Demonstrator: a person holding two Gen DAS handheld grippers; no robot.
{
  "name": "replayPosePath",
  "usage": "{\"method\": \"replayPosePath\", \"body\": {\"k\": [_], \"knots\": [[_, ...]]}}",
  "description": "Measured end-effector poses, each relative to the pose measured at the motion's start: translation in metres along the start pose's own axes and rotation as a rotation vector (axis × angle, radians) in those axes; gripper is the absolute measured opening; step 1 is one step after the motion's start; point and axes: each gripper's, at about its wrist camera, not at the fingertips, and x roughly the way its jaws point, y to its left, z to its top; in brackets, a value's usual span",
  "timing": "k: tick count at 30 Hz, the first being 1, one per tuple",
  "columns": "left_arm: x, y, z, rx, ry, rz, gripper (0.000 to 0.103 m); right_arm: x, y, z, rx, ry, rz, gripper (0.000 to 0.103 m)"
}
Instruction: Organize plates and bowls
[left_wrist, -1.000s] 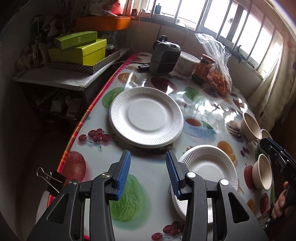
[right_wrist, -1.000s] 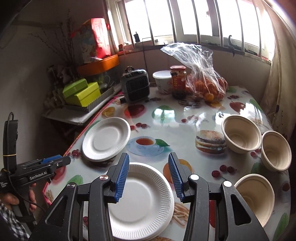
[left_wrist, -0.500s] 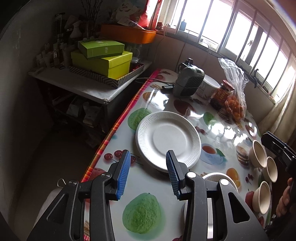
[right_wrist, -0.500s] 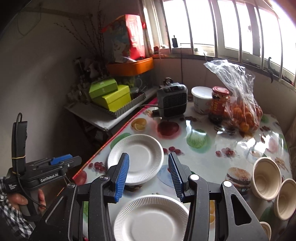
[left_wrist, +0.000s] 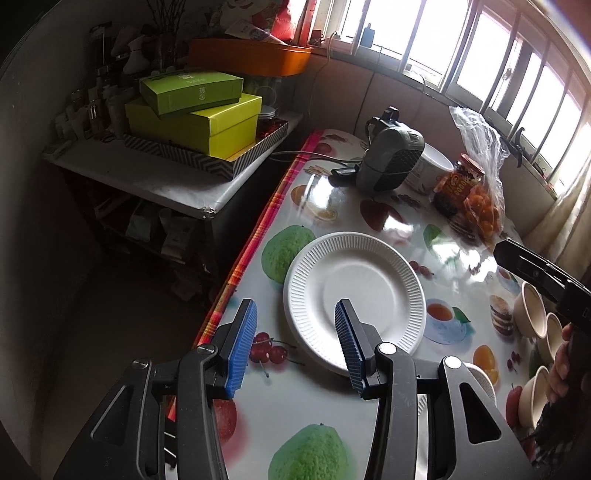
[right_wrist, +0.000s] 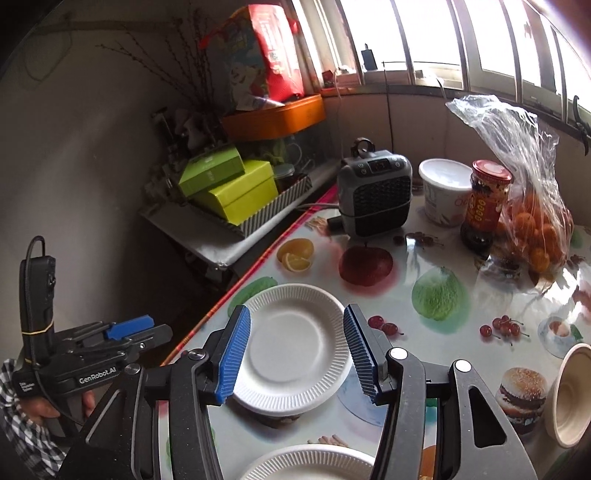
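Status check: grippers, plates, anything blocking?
Left gripper and right gripper open, empty, jaws just widened. Far plate flat on table, untouched; near plate below it. Nothing blocking.

Two white paper plates: one plate near the worktop edge, a second plate nearer the cameras. Three beige bowls in the left wrist view; only one bowl in the right. Two green boxes, stacked. One grey heater. One white tub. One red-lidded jar. One clear bag of oranges. One orange container. Two hand-held grippers.
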Motion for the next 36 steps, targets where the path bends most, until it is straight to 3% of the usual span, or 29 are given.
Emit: {"method": "replayPosePath", "body": {"k": [3,9,18,32,36], "knots": [[0.011,0.007,0.004,-0.024,0.013,-0.027,0.045,0.021,-0.008,0.001,0.023,0.075,-0.005,0.053],[0.038,0.016,0.007,-0.05,0.062,-0.065,0.045,0.05,-0.034,-0.003,0.112,0.125,0.009,0.053],[0.078,0.024,0.003,-0.091,0.139,-0.079,0.045,0.087,-0.055,-0.018,0.134,0.237,-0.019,0.052],[0.103,0.021,0.002,-0.106,0.19,-0.114,0.045,0.114,-0.058,-0.029,0.162,0.309,0.012,0.044],[0.104,0.02,0.003,-0.106,0.195,-0.12,0.039,0.116,-0.061,-0.032,0.177,0.316,0.016,0.038]]}}
